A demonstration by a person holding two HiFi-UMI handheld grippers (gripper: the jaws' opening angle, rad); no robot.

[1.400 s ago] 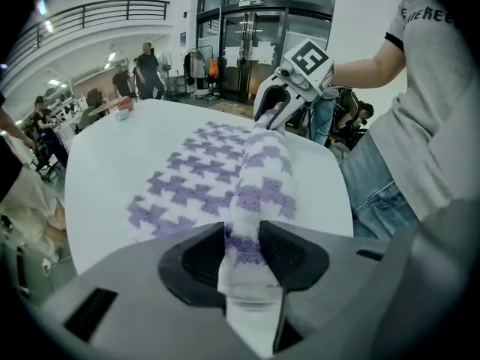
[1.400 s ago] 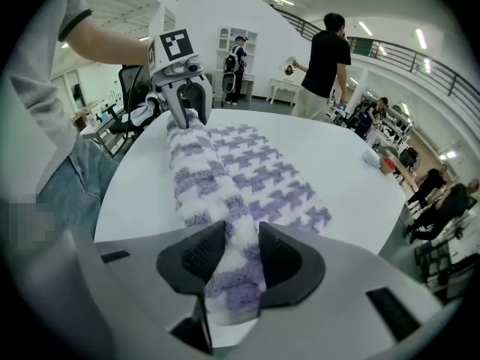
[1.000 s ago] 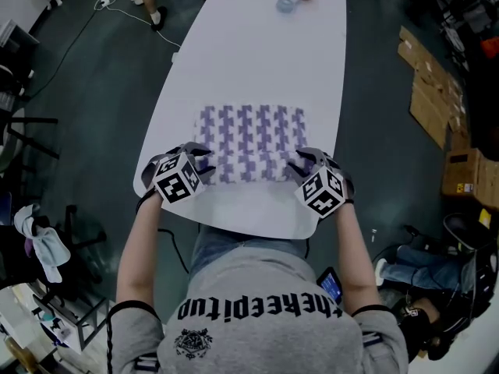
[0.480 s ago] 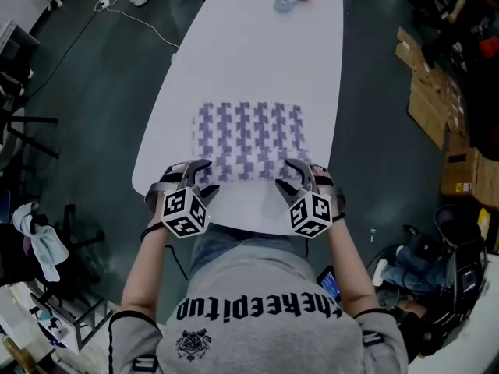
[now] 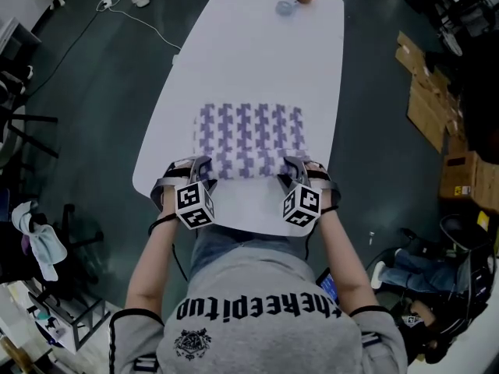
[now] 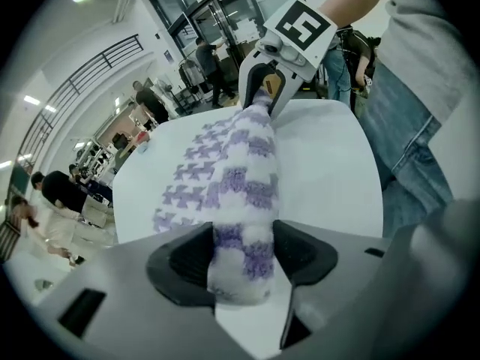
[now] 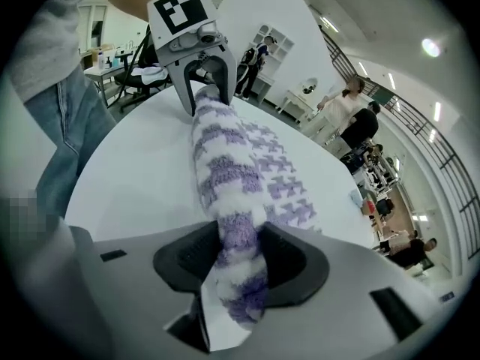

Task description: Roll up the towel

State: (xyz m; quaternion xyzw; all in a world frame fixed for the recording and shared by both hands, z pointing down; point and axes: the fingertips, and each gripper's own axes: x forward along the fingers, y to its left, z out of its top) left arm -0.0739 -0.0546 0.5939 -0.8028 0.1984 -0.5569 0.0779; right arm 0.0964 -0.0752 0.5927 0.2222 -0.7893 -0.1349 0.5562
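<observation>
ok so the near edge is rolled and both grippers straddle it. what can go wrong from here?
1. The left gripper and right gripper have just been opening their jaws, with the rolled towel between them. Unclamped, the fluffy roll may spring open.
2. Each gripper works one end, so if one leads, the roll could skew into a cone.
3. The jaws reach down to the table, so closing could pinch the flat layer too.
</observation>
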